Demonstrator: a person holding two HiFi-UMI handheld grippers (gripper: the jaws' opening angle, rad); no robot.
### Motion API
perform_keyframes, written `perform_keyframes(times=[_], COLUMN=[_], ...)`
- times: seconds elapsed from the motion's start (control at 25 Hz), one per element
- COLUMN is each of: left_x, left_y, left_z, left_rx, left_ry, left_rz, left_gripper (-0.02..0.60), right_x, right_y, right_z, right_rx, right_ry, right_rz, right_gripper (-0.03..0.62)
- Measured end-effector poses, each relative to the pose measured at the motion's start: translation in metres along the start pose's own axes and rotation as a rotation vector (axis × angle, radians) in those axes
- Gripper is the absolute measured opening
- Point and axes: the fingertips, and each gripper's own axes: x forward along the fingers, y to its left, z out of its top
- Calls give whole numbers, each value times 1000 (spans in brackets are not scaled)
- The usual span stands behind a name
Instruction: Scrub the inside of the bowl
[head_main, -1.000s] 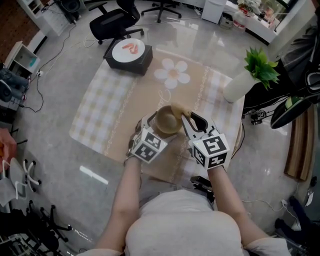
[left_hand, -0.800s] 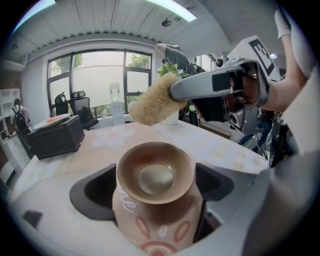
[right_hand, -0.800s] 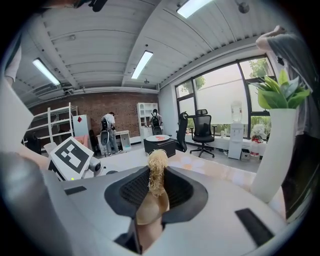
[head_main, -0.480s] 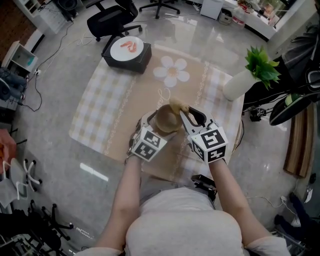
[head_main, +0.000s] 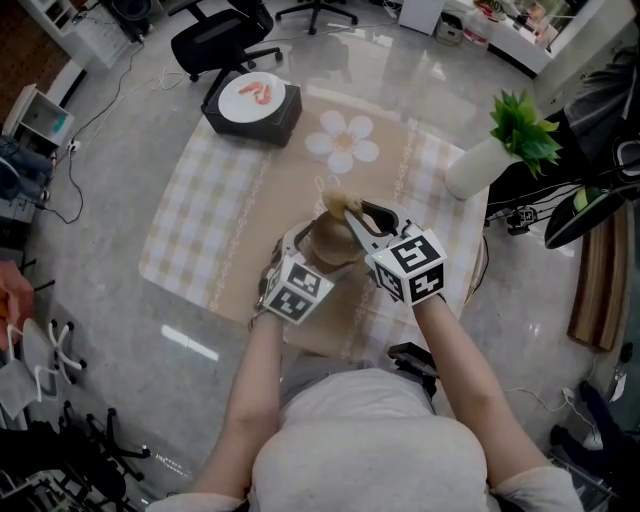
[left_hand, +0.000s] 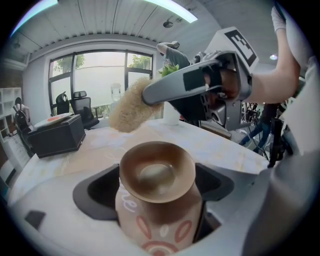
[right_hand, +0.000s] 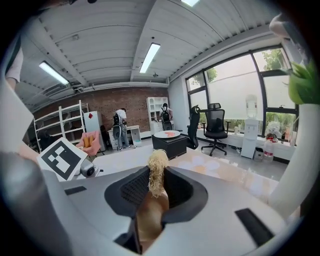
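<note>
Head view: looking steeply down from above the person, taking in the whole checked mat (head_main: 200, 225).
Left gripper view: sitting low and very near the bowl (left_hand: 157, 172), facing across the tabletop toward the windows (left_hand: 100, 75).
Right gripper view: looking along the scrubber (right_hand: 156, 175) toward the brick wall (right_hand: 115, 102).
Shared by all three: the black box (head_main: 258, 132), showing at 11, 9 and 12 o'clock respectively.

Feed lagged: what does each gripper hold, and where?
Left gripper clamps the bowl by its sides below the rim; right gripper pinches the scrubber by one end.
</note>
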Motion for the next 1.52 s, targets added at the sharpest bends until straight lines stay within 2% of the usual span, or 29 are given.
perform_keyframes(times=[0.2, 0.48, 1.04, 1.52], left_x=[0, 0, 0, 1], left_y=[0, 0, 1, 1], left_z=[0, 0, 1, 0], left_rx=[-1, -1, 3, 2], left_ry=[-1, -1, 3, -3], left_rz=[1, 2, 4, -2], left_gripper=[463, 463, 463, 463], right_x=[14, 26, 15, -3], right_y=[13, 15, -17, -32], right_z=[-12, -27, -31, -40], right_rx=[-3, -28, -29, -55], right_ry=[36, 93, 115, 166], right_rz=[55, 63, -20, -55], right_gripper=[83, 83, 83, 83])
